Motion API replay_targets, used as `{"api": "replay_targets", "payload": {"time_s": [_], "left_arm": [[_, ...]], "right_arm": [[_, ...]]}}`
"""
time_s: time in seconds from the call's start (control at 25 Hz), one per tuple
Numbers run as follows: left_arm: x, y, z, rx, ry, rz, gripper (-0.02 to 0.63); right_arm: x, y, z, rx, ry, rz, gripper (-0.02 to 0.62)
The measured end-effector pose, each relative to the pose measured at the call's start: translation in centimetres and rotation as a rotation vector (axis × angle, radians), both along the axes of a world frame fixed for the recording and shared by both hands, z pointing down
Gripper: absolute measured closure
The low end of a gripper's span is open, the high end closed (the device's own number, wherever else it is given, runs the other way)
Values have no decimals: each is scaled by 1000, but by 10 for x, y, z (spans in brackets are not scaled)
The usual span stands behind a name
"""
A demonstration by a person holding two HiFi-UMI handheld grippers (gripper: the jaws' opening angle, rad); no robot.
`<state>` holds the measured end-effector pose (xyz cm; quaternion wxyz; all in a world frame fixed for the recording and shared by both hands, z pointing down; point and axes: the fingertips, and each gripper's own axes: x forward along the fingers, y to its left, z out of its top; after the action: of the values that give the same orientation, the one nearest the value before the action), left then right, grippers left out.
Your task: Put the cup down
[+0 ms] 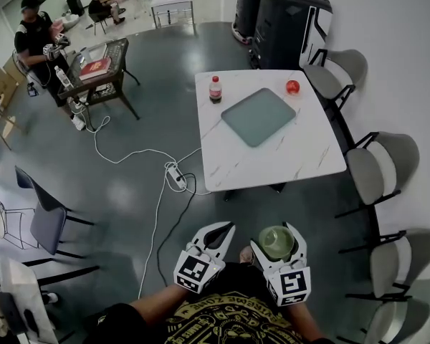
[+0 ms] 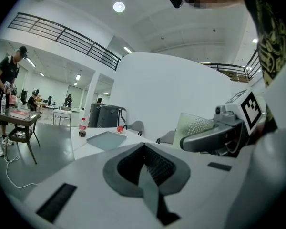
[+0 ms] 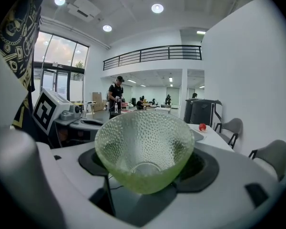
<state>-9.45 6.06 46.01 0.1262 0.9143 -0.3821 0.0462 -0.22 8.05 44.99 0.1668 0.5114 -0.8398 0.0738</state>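
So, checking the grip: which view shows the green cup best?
Right gripper view: the cup fills it, clamped in the right gripper. Head view shows it small, from above; left gripper view, only its side.

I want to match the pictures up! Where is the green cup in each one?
Head view: green cup near the bottom, right of middle, held in the right gripper.
Left gripper view: green cup at the right, about mid-height.
Right gripper view: green cup big in the middle, between the jaws.
Shared landmark: the red round thing on the white table shows in all three.
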Motion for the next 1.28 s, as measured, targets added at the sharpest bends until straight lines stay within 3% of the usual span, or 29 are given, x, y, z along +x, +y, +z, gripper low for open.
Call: {"api": "replay_targets", "payload": {"time_s": [0.84,1.28], "left_arm": [[49,-61,-1,-18,-82,-170,611],[65,-73,-5,-8,-103,-274,611]], "right_arm": [[51,-82,12,-20,-78,-169,209],[73,-100,18,-18,-111,-245,209]]}}
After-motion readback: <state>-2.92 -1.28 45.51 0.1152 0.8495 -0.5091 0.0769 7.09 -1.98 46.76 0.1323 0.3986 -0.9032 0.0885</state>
